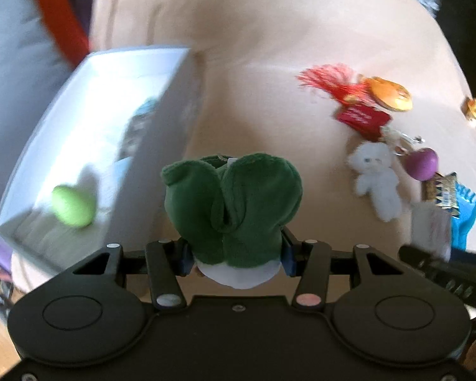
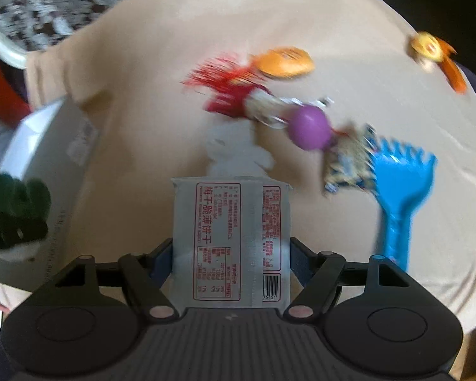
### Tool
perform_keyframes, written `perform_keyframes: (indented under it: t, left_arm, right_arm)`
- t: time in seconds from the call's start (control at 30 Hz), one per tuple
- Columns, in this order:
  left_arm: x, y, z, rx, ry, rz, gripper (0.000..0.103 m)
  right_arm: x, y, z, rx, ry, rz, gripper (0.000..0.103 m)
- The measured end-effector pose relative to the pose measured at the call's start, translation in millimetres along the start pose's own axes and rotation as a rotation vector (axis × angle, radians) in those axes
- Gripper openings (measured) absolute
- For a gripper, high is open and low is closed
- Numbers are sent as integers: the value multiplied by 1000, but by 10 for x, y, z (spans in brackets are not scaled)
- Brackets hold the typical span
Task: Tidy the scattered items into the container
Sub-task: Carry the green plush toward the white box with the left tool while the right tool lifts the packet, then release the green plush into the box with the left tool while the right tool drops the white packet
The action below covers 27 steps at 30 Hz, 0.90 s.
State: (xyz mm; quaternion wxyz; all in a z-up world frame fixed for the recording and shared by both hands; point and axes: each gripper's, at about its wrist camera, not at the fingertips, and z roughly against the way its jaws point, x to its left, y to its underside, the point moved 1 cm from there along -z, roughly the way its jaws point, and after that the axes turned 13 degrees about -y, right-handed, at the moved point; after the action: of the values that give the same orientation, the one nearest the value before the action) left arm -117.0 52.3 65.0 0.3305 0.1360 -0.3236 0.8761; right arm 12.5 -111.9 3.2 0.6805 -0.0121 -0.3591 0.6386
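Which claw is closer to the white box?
Left. The left gripper, squeezing a green plush toy, is right beside the white box. The right gripper, holding a biscuit packet, is farther away, near the blue rake.

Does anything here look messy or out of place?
Yes. Several trinkets lie tangled on the cloth: a white bear, purple ball, red tassel and blue rake. Only a green ball sits in the box.

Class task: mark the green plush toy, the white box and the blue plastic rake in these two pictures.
green plush toy (image 1: 234, 203): left wrist view, middle of its green fabric.
white box (image 1: 79, 146): left wrist view, on its inner floor.
blue plastic rake (image 2: 396, 190): right wrist view, where head meets handle.
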Motion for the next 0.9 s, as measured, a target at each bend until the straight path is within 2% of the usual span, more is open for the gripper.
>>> perform_keyframes:
  t: [0.3, 0.6, 0.9]
  left_arm:
    - [658, 291, -30, 32, -55, 74, 50]
    - [979, 429, -47, 32, -65, 109, 50]
    - [1186, 334, -62, 12, -55, 129, 50]
  right_arm:
    - [756, -93, 7, 7, -71, 153, 74]
    - [1270, -94, -22, 26, -87, 244, 74]
    - [1752, -236, -184, 62, -82, 338, 74]
